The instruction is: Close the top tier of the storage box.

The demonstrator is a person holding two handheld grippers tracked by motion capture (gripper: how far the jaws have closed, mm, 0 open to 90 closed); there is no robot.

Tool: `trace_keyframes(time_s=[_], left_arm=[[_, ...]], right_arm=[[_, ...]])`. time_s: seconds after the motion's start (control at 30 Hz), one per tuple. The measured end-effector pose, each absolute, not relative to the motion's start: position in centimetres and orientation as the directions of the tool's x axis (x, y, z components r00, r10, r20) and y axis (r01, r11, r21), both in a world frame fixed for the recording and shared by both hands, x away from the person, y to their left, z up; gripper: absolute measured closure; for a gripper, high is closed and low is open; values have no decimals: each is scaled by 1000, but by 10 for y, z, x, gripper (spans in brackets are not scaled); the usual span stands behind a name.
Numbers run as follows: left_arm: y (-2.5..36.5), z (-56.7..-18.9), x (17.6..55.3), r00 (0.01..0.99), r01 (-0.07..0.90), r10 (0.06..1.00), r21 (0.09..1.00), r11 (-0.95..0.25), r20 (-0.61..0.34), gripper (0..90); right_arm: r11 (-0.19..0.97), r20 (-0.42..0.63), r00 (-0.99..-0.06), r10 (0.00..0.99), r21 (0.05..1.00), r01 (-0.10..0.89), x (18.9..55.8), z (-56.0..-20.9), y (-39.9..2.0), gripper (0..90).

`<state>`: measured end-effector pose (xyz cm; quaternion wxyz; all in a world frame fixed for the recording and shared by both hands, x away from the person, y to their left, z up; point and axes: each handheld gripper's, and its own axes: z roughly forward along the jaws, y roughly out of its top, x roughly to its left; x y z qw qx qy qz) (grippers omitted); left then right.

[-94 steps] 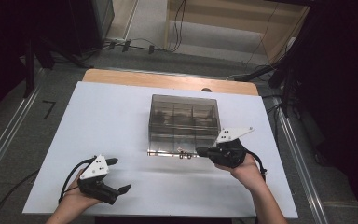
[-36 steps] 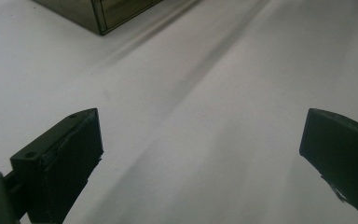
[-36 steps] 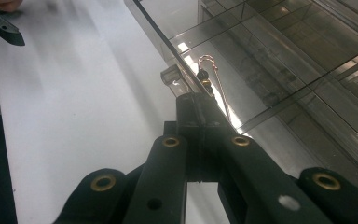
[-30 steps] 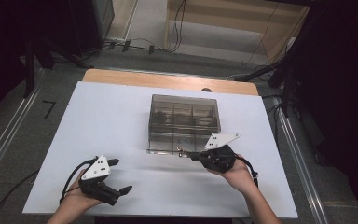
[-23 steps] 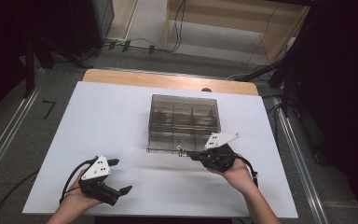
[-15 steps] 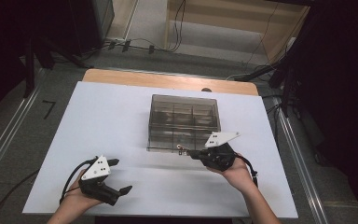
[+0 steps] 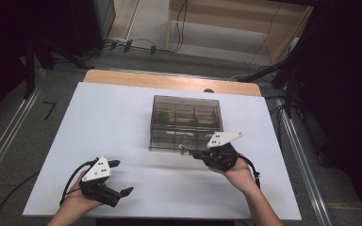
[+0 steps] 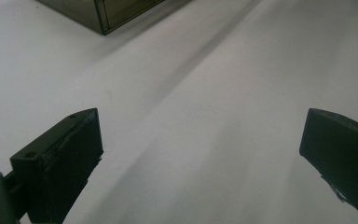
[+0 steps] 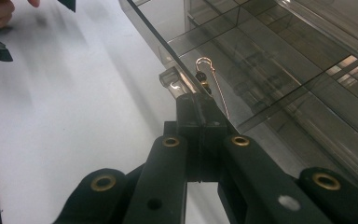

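Looks like lab or recording studio, not home. White tabletop [image 7: 122, 122] on wooden bench [image 7: 169, 81], bare grey floor [image 7: 14, 127] with black tape mark [image 7: 49, 109]. Cables [image 7: 136, 44] trail across floor behind table. Metal rails [image 7: 7, 136] flank both sides. Dark stands and equipment at edges; surroundings unlit, table brightly lit.

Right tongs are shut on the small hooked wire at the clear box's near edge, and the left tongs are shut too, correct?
Not quite. The left tongs are open, jaws wide apart over the bare white table, as the left gripper view shows. The right tongs are indeed shut on the hooked wire beside the clear box.
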<state>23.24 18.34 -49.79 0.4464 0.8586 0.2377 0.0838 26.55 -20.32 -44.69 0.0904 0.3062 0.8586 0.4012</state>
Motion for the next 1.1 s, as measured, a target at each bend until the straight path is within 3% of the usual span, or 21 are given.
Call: trace_keyframes(time_s=[1.1], left_arm=[[184, -497, 233, 872, 333, 484, 808, -485, -68, 0]], right_arm=[[498, 84, -783, 616, 728, 470, 285, -443, -202, 874]])
